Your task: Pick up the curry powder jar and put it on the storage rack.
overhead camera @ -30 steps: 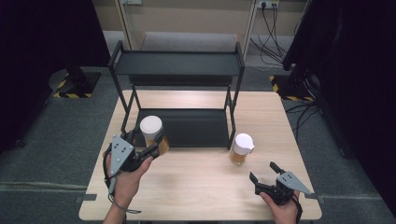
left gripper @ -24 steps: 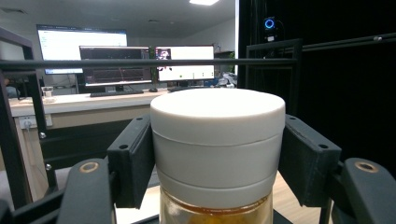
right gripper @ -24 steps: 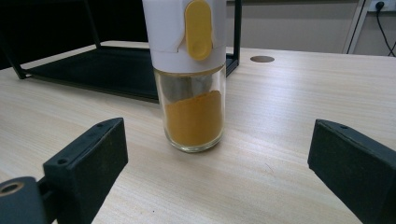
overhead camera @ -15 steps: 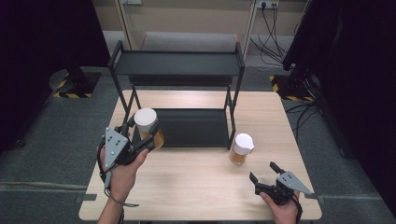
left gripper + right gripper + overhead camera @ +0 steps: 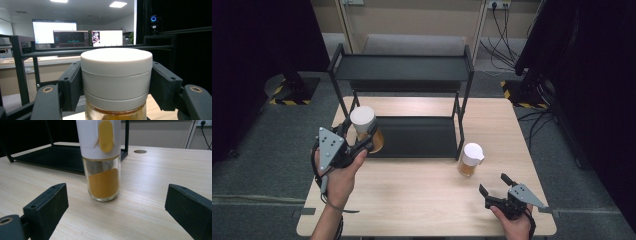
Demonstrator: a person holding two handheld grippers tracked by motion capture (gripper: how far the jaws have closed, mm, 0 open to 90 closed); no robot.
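We hold a gripper in each hand. Nearest to us, the right gripper [image 5: 494, 184] sits low over the near right part of the wooden table [image 5: 422, 200], its jaws spread wide with nothing between them. Straight ahead of those jaws, a little beyond their tips, stands a spice jar [image 5: 102, 160] upright on the wood: glass body with yellow-orange powder, white top, yellow flip tab facing the gripper. The jar is clear of both pads [image 5: 53, 202], apart from them on each side. From above, this same jar stands between the right gripper and the near right leg of the rack.

On our left, a bit farther out, the left gripper [image 5: 362, 136] is clamped on a second jar [image 5: 116, 77]. Its two black pads [image 5: 71, 86] press against the white cap from either side, and the amber contents show just below the cap, between the jaws. From above, this held jar sits at the gripper's tip, raised off the table, at the near left corner of the rack's lower tray.

Beyond both grippers stands the black metal rack [image 5: 402, 70], with a low tray and an upper shelf on four posts. Past the left gripper's jar, the rack's upper rail crosses just behind the cap, and lit computer screens [image 5: 75, 37] glow far off behind it.
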